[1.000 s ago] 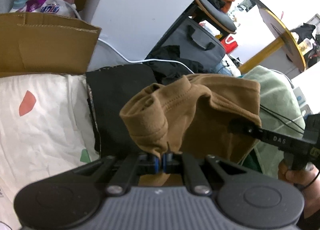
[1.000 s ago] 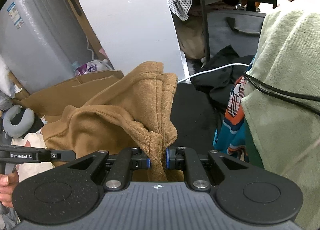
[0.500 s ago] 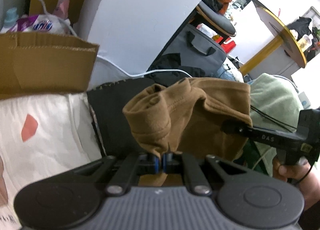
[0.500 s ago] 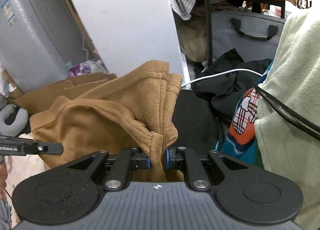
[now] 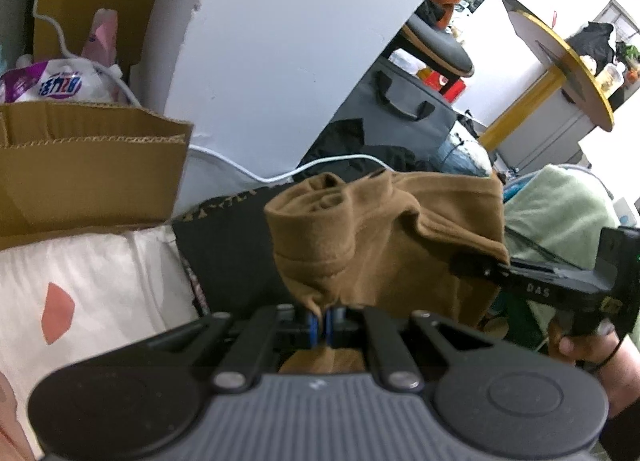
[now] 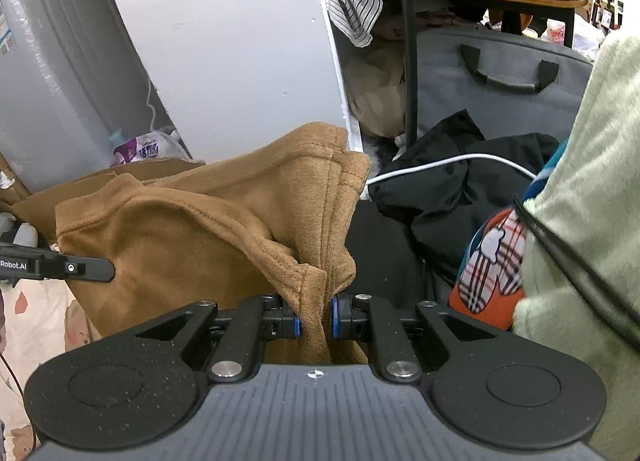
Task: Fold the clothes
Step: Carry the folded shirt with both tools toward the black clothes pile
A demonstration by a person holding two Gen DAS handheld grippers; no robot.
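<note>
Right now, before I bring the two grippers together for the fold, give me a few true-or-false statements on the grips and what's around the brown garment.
1. The left gripper is shut on the brown fleece garment. True.
2. The right gripper is open and holds nothing. False: its fingers pinch a bunched edge of the same garment.
3. The garment lies flat on the white patterned sheet. False: it hangs bunched between the two grippers.
4. A white cable runs across the black clothing behind the garment. True.
5. The pale green fleece blanket is held by the right gripper. False: it sits off to the right, ungripped.
</note>
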